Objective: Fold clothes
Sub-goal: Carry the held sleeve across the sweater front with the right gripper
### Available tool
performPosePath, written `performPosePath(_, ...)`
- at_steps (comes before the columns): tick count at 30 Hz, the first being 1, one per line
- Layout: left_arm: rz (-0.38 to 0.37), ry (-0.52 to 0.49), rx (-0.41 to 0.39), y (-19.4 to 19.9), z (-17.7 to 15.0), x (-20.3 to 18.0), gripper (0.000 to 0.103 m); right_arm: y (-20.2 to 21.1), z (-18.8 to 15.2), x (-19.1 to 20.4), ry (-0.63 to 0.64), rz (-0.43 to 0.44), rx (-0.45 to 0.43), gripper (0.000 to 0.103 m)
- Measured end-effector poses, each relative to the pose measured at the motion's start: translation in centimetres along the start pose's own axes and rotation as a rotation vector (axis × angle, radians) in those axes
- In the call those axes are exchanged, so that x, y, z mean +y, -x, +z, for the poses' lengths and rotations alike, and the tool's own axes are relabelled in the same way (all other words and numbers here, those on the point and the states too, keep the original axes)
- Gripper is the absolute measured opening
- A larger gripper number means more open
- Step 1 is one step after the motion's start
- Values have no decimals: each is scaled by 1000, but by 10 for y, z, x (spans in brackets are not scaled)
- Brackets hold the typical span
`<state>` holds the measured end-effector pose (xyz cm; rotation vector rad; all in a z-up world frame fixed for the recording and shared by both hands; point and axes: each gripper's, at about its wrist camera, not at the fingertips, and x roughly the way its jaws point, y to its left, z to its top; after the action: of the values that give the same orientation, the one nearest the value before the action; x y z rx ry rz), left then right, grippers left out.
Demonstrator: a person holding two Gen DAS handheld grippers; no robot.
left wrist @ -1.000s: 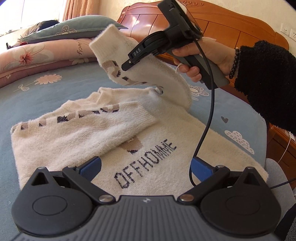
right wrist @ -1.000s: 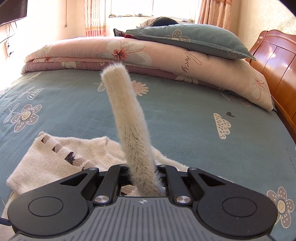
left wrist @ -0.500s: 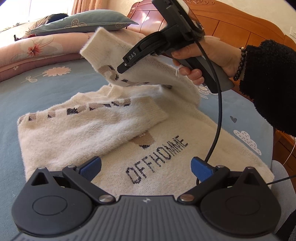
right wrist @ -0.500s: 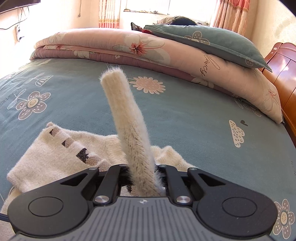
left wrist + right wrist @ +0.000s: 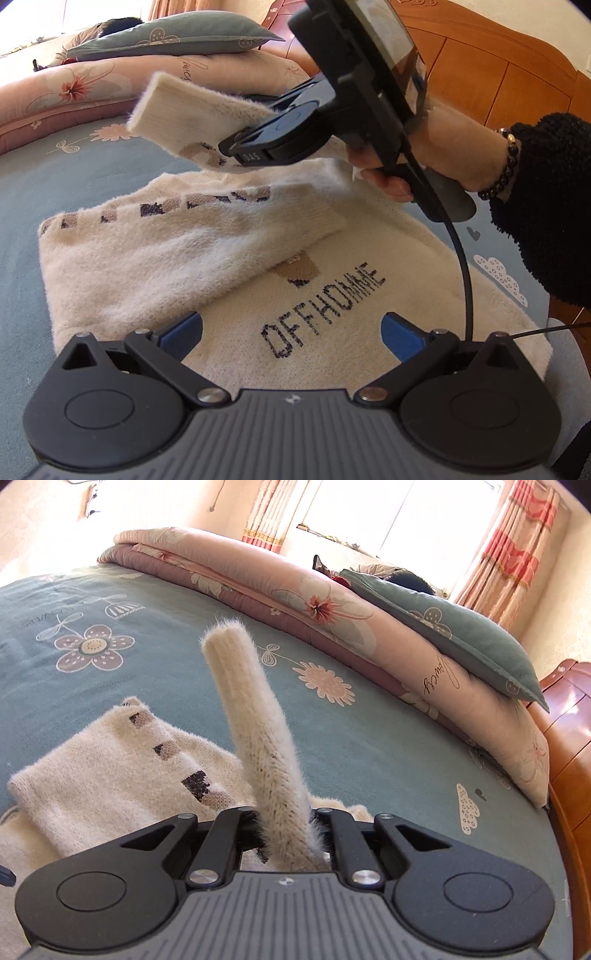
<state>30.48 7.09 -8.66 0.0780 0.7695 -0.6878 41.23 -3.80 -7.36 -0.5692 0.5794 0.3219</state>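
A cream fuzzy sweater point(image 5: 332, 317) lettered OFFHOMME lies flat on the blue bedspread point(image 5: 22, 206). One sleeve point(image 5: 192, 251) is folded across its chest. My right gripper point(image 5: 236, 151), held in a person's hand point(image 5: 439, 147), is shut on the other sleeve point(image 5: 173, 107) and holds it in the air above the sweater's upper part. In the right wrist view that sleeve point(image 5: 251, 716) sticks up and forward from the shut right gripper point(image 5: 291, 834). My left gripper point(image 5: 291, 332) hovers open over the sweater's near hem, nothing between its blue pads point(image 5: 183, 332).
A folded pink floral quilt point(image 5: 332, 602) and a teal pillow point(image 5: 454, 627) lie along the bed's far side. A wooden headboard point(image 5: 498, 77) bounds the right side. A black cable point(image 5: 465, 273) hangs from the right gripper across the sweater. A black fuzzy sleeve point(image 5: 546, 206) covers the person's arm.
The right gripper has carried the held sleeve leftward and a little lower over the sweater while rolling. The left gripper has barely moved and stays open.
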Motion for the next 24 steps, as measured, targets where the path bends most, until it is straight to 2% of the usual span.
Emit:
performPosePath(8, 20, -2, 46, -13, -3, 1, 102, -20, -38, 42, 210, -33, 35, 12)
performPosePath(15, 17, -2, 55, -13, -4, 0, 102, -27, -18, 39, 178, -71, 18, 12)
performPosePath(19, 18, -1, 50, -12, -2, 0, 102, -35, -16, 50, 204, -40, 45, 13)
performPosePath(24, 22, 2, 42, -9, -1, 1, 102, -37, -29, 59, 233, 36, 145, 25)
